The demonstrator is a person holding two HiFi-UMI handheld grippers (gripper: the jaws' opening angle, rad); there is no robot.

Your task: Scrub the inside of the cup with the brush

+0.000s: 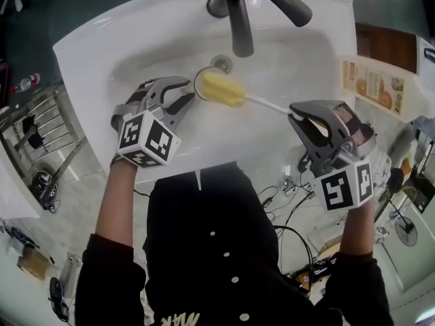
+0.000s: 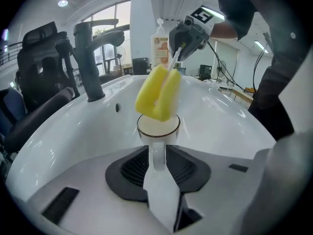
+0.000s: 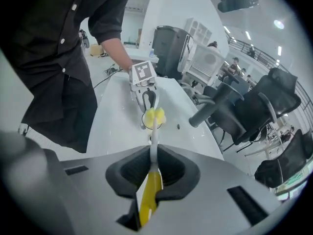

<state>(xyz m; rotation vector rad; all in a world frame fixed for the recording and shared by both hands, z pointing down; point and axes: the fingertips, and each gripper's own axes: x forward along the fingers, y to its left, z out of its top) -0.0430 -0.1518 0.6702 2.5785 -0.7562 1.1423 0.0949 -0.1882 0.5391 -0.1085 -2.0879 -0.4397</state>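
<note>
A white cup (image 1: pixel 199 85) with a dark rim hangs over the white sink basin (image 1: pixel 136 53). My left gripper (image 1: pixel 182 99) is shut on its handle, which sits between the pads in the left gripper view (image 2: pixel 157 153). The brush's yellow sponge head (image 1: pixel 221 89) is at the cup's mouth (image 2: pixel 157 126), with most of the sponge (image 2: pixel 157 94) still outside. My right gripper (image 1: pixel 299 117) is shut on the brush's handle (image 3: pixel 153 148), whose yellow end (image 3: pixel 149 199) runs back between the jaws. Its thin white stem (image 1: pixel 268 104) spans the gap between the two grippers.
A dark faucet (image 1: pixel 241 19) arches over the drain (image 1: pixel 221 63) just behind the cup. A printed box (image 1: pixel 377 87) stands on the right of the sink top. A metal rack (image 1: pixel 34 134) is on the floor at left, and cables (image 1: pixel 292 195) lie at right.
</note>
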